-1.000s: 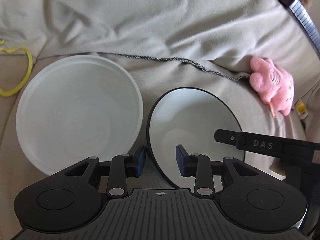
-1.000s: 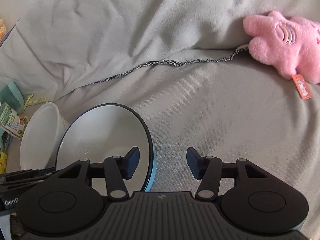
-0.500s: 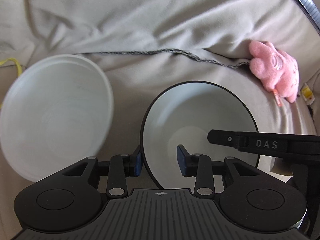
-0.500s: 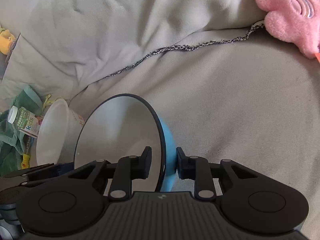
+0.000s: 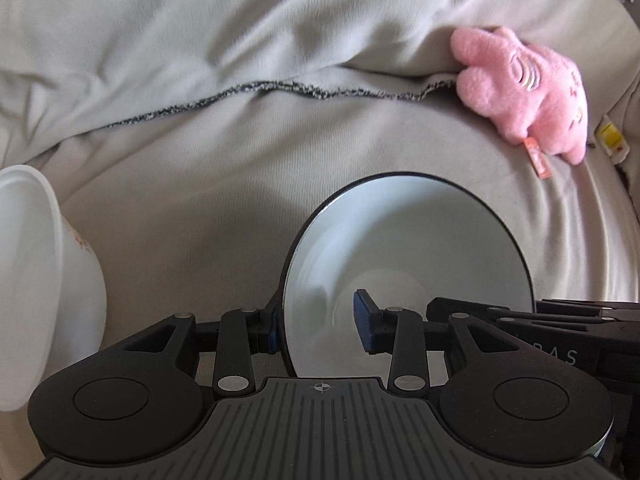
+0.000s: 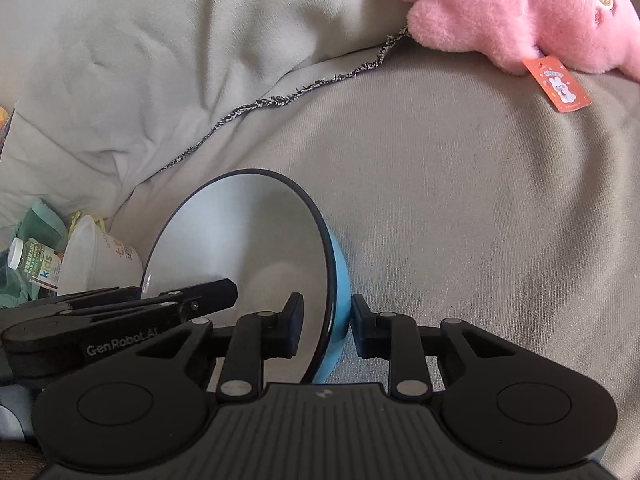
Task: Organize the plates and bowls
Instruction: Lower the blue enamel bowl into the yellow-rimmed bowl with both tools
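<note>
- Since the blue bowl (image 6: 256,256) looks like glazed ceramic, white inside with a dark rim, I'd guess it's stiff, a bit heavy, slick, and chippable if it knocks something hard.
- It sits tipped on a grey blanket (image 6: 460,208), which is soft, so it'll rock if you let go.
- The rim is the only real place to take hold, and both grippers are on it from opposite sides.
- Right gripper (image 6: 326,326): jaws pinched down onto the rim wall, one pad inside, one on the blue outside. Looks like a proper hold.
- Left gripper (image 5: 318,324): jaws about half open, straddling the opposite rim. Inner pad is clearly off the wall, so not clamped.
- The bowl is empty, nothing in it.
- The white plastic bowl (image 5: 36,280) well off to the left looks thin and light. Can't see inside it from here.
- Pink plush toy (image 6: 520,12) is beyond the bowl, well clear.
</note>
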